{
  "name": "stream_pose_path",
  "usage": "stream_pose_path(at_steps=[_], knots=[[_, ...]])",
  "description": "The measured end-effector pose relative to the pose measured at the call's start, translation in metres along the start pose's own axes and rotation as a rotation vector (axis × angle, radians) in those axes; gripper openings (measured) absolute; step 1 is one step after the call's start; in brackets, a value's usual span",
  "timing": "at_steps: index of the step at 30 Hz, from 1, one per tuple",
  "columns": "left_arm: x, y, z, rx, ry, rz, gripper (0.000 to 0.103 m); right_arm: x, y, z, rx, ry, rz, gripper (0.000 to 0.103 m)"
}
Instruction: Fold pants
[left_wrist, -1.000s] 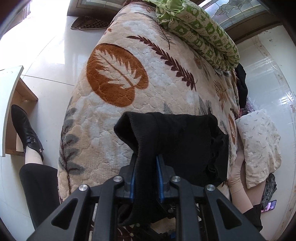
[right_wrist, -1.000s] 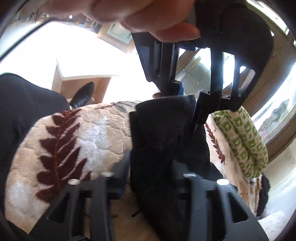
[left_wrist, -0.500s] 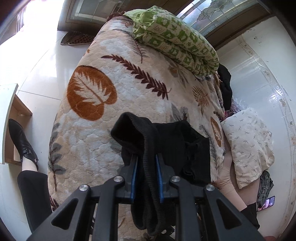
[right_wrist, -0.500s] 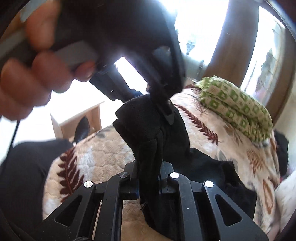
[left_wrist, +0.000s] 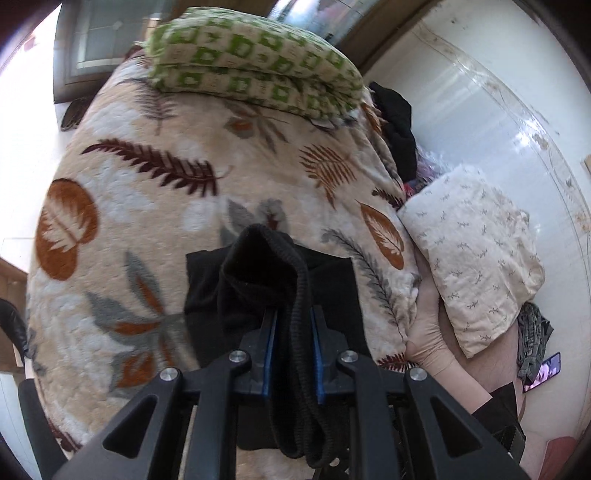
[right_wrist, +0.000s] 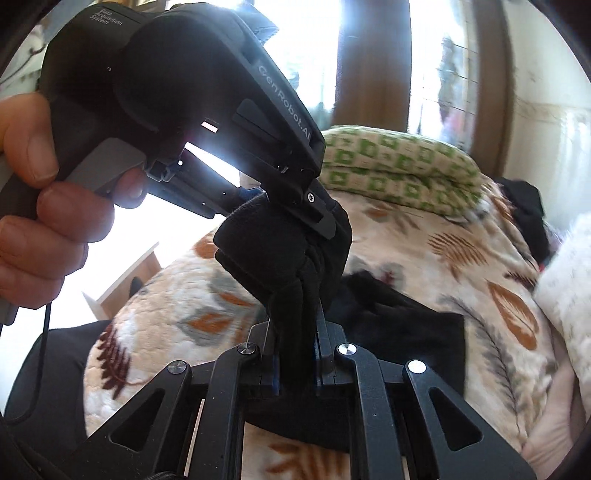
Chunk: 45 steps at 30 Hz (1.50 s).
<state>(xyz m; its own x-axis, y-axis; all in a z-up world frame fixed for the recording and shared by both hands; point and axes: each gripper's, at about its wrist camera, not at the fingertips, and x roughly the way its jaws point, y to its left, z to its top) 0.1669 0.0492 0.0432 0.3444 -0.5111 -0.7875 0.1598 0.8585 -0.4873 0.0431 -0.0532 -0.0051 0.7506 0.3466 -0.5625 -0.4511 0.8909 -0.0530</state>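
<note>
Black pants (left_wrist: 269, 273) bunched at frame centre, pinched by left gripper (left_wrist: 291, 325) and right gripper (right_wrist: 295, 328) fingers; advise carrying both edges level before lowering onto bed (left_wrist: 147, 206)

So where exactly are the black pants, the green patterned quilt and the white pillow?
black pants (left_wrist: 258, 266): left wrist view, bunched waistband above the tongs.
green patterned quilt (left_wrist: 255, 62): left wrist view, middle of its folded top.
white pillow (left_wrist: 476, 254): left wrist view, centre of its face.

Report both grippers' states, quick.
Left gripper: closed on a bunched edge of the black pants, lifted off the leaf-print blanket.
Right gripper: closed on the black pants too.
</note>
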Motion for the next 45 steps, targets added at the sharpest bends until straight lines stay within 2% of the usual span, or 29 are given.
stream_pose_path(at_steps=[6, 11, 15, 18, 22, 25, 26, 30, 32, 33, 38, 42, 45], knots=[[0.037, -0.051, 0.006, 0.075, 0.049, -0.005, 0.018, -0.011, -0.043, -0.013, 0.079, -0.001, -0.073, 0.011], [0.08, -0.084, 0.008, 0.139, 0.099, 0.032, 0.019, -0.011, -0.079, -0.028, 0.178, 0.029, -0.113, 0.011], [0.118, -0.097, 0.009, 0.163, 0.151, 0.051, 0.028, 0.003, -0.103, -0.047, 0.256, 0.084, -0.122, 0.011], [0.132, -0.099, 0.011, 0.142, 0.175, 0.004, 0.035, 0.014, -0.12, -0.064, 0.348, 0.131, -0.096, 0.011], [0.116, -0.095, 0.013, 0.12, 0.108, -0.044, 0.054, 0.025, -0.149, -0.091, 0.56, 0.177, -0.017, 0.012], [0.093, -0.08, 0.013, 0.098, 0.048, -0.051, 0.054, 0.026, -0.158, -0.099, 0.635, 0.169, 0.021, 0.012], [0.087, -0.073, 0.011, 0.084, 0.031, -0.043, 0.054, 0.026, -0.156, -0.098, 0.625, 0.17, 0.018, 0.012], [0.07, -0.045, -0.008, 0.079, -0.029, 0.082, 0.054, 0.025, -0.152, -0.096, 0.615, 0.173, 0.017, 0.012], [0.069, -0.033, -0.021, 0.077, -0.026, 0.108, 0.054, 0.024, -0.155, -0.095, 0.636, 0.183, 0.023, 0.015], [0.071, -0.028, -0.027, 0.078, -0.021, 0.115, 0.054, 0.022, -0.156, -0.094, 0.64, 0.19, 0.011, 0.02], [0.079, -0.029, -0.044, 0.19, -0.02, 0.219, 0.053, -0.008, -0.168, -0.08, 0.626, 0.203, -0.096, 0.056], [0.078, -0.036, -0.039, 0.215, -0.054, 0.207, 0.053, -0.035, -0.192, -0.066, 0.64, 0.139, -0.13, 0.057], [0.086, -0.041, -0.031, 0.218, -0.049, 0.191, 0.053, -0.02, -0.213, -0.053, 0.657, 0.118, -0.049, 0.057]])
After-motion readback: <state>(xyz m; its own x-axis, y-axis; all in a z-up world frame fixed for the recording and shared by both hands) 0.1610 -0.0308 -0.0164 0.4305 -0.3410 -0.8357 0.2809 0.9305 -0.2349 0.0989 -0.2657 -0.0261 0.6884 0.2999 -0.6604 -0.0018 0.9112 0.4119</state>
